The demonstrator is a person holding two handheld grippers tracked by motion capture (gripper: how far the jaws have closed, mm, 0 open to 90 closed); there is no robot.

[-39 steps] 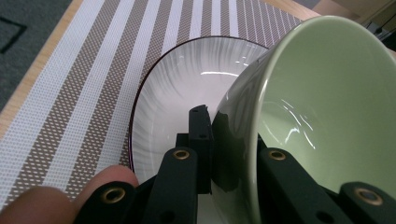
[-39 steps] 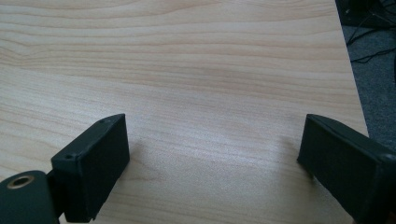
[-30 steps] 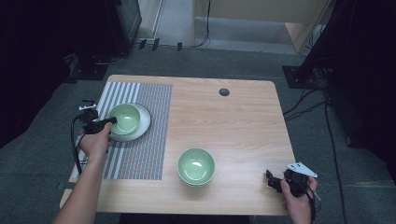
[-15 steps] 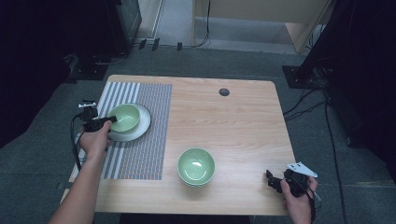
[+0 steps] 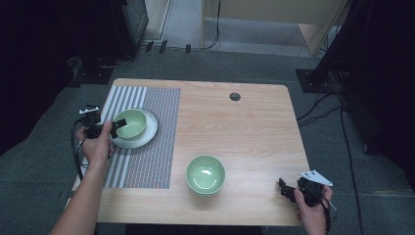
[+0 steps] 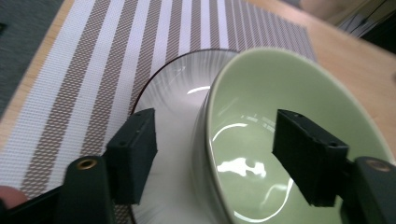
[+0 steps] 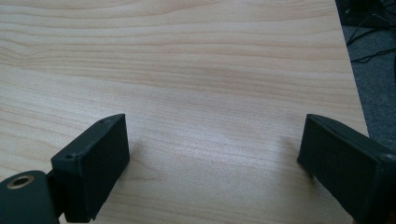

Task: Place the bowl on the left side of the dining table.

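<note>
A green bowl (image 5: 131,122) (image 6: 280,93) sits on a white plate (image 5: 147,135) (image 6: 177,93) on a striped placemat (image 5: 151,156) (image 6: 93,56) at the table's left. My left gripper (image 5: 116,128) (image 6: 224,140) is open and straddles the bowl's near wall, one jaw over the plate outside and the other inside the bowl. A second green bowl (image 5: 205,174) stands on bare wood near the front middle. At the front right corner my right gripper (image 5: 286,190) (image 7: 215,154) is open just above the bare table, with nothing between its jaws.
The wooden table (image 5: 244,127) has a small dark round spot (image 5: 235,96) near its far edge. Dark floor with cables surrounds the table. The right gripper is close to the table's right edge (image 7: 348,70).
The left hand and its gripper have shifted slightly at the bowl's rim. Both bowls, the plate and the right gripper stay where they were.
</note>
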